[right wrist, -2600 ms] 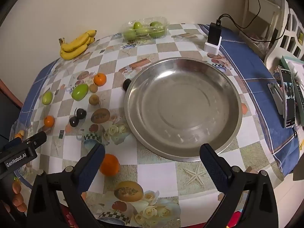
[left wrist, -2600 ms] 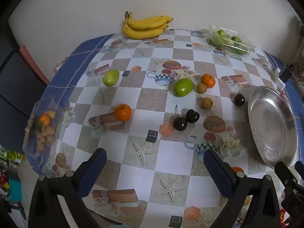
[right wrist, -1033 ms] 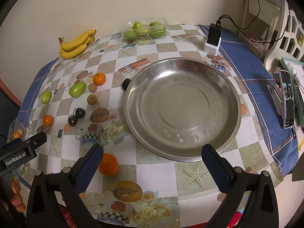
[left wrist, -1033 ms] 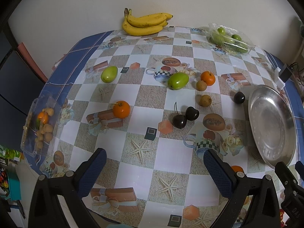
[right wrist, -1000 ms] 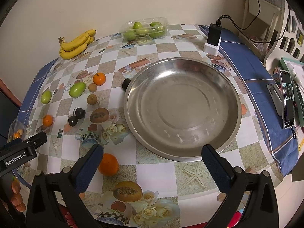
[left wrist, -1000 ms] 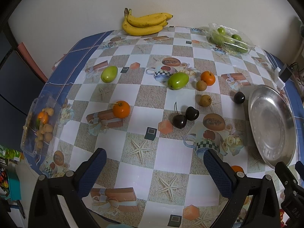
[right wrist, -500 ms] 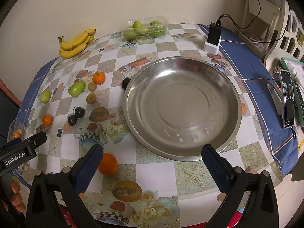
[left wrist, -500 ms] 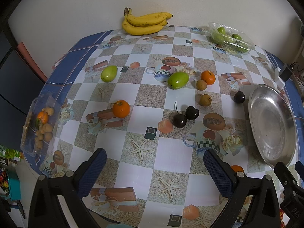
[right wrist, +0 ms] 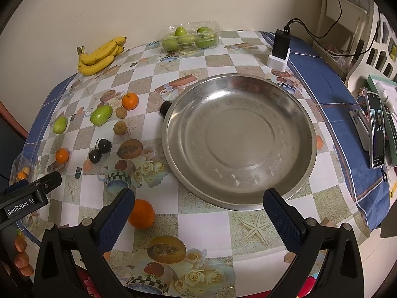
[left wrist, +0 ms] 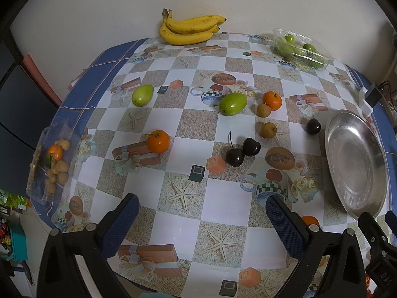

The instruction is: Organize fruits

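Observation:
An empty steel plate (right wrist: 292, 114) lies on the checked tablecloth; it also shows in the left wrist view (left wrist: 332, 134). Loose fruit lies left of it: two green mangoes (left wrist: 233, 103) (left wrist: 142, 95), oranges (left wrist: 158, 141) (left wrist: 272, 100) (right wrist: 141, 214), two brown longans (left wrist: 268, 130), a pair of dark cherries (left wrist: 242, 152) and a single dark cherry (left wrist: 313, 126). My left gripper (left wrist: 202, 219) is open and empty above the near table edge. My right gripper (right wrist: 198, 214) is open and empty in front of the plate, next to the near orange.
A bunch of bananas (left wrist: 191, 29) and a clear tub of green fruit (left wrist: 300, 49) stand at the back. A clear box of longans (left wrist: 50, 159) overhangs the left edge. A charger (right wrist: 280, 49) and phone (right wrist: 376, 129) lie at the right.
Both views have drifted very slightly; the fruit and the plate have not moved. Both grippers stay open.

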Demonstrator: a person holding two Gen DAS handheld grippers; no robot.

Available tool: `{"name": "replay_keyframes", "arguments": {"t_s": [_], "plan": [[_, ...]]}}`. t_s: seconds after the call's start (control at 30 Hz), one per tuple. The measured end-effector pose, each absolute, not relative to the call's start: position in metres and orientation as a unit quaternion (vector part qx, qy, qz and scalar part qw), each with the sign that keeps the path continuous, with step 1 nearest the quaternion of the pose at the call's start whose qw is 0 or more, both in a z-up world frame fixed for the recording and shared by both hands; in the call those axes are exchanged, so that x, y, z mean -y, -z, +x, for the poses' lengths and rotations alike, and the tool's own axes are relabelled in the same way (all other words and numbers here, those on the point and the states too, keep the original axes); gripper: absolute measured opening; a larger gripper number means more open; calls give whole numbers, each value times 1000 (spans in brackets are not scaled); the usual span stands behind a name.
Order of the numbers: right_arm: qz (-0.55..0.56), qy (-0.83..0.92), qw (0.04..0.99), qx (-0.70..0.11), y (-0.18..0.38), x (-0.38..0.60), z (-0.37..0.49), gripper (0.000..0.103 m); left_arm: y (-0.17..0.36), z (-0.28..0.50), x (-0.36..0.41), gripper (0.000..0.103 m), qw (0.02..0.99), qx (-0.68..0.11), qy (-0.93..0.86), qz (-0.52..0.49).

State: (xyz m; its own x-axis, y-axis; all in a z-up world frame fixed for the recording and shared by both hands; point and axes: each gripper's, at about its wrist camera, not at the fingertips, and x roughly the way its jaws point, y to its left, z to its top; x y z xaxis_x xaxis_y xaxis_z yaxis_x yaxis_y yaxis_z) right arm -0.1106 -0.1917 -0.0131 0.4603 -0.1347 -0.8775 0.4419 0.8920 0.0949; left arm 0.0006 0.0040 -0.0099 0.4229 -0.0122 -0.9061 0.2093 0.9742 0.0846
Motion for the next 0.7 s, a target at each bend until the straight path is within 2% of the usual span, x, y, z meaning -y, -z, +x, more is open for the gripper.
{"name": "replay_keyframes", "arguments": {"t_s": [0.7], "plan": [[158,145,842,-495,15,184,-100,103,3,4,-3,103,839,-532,80,83]]}}
